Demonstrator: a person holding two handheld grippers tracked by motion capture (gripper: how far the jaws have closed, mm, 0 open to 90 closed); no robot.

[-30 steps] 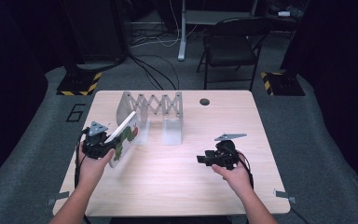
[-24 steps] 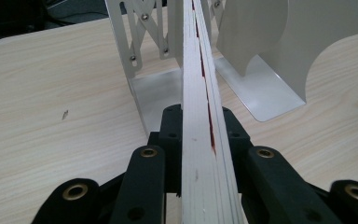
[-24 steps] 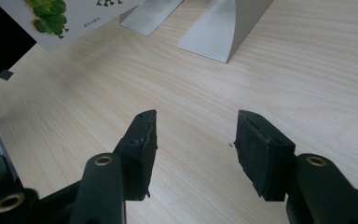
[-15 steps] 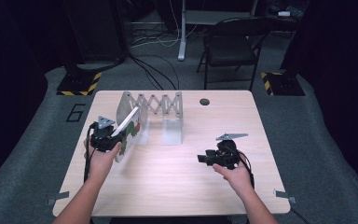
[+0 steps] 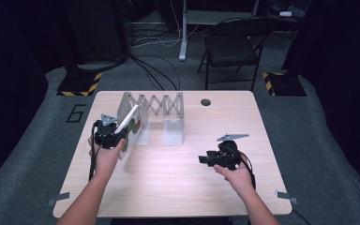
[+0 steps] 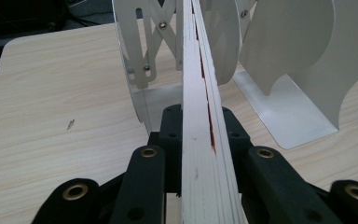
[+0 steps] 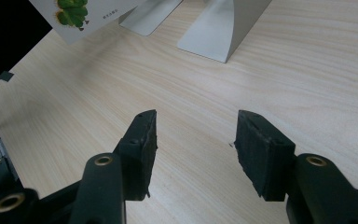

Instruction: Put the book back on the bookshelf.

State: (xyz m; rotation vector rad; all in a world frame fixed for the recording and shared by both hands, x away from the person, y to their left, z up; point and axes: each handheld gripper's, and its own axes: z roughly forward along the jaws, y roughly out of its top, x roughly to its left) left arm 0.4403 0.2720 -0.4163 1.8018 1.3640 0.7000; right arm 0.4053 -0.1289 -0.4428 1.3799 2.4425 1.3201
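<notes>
Item: thin book (image 5: 130, 125), centre left of high view, clamped edge-on in left gripper (image 6: 200, 140), entering expanding metal rack (image 5: 155, 108). Right gripper (image 7: 196, 140) empty, jaws apart. Risk: book catching a divider, tipping rack

Book (image 7: 81, 14) cover cut off by top edge, print unreadable
</notes>
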